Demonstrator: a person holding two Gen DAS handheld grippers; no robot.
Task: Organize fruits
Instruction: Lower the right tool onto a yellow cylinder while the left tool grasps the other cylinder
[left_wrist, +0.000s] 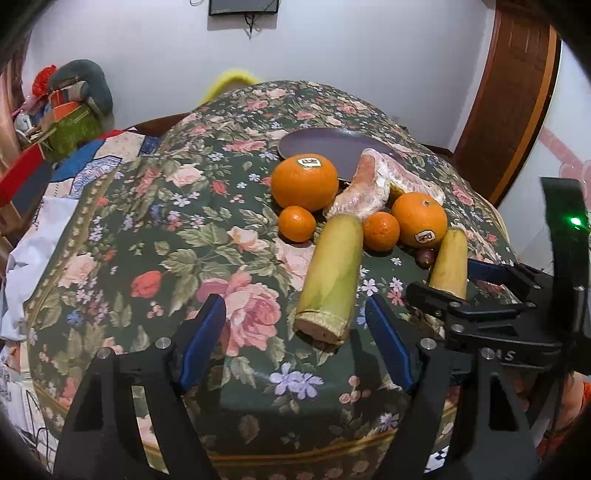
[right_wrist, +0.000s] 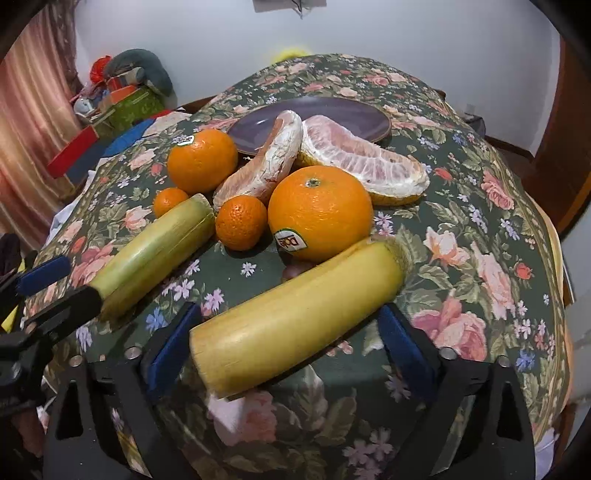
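On the floral tablecloth (right_wrist: 480, 229) the fruit sits in a cluster near the middle, in front of a dark purple plate (right_wrist: 343, 110) that holds nothing but the tips of the pomelo pieces leaning over its rim.

Going from the left, the left gripper (left_wrist: 295, 332) has its blue-padded fingers spread wide, with the cut end of the greenish sugarcane piece (left_wrist: 332, 277) lying between them but touching neither pad. Beyond it sit a small mandarin (right_wrist: 170, 201) and a large orange with a sticker (right_wrist: 202, 160).

In the centre, a peeled pomelo segment (right_wrist: 266, 162) curves up toward the plate, with a second mandarin (right_wrist: 241, 222) at its base. Next comes a Dole-stickered orange (right_wrist: 319, 212), and behind that an opened pomelo wedge (right_wrist: 365, 162).

To the right, the yellow sugarcane piece (right_wrist: 295, 317) lies slantwise, resting against the Dole orange. The right gripper (right_wrist: 291, 343) straddles its near end, fingers apart, neither pad clearly pressing it.
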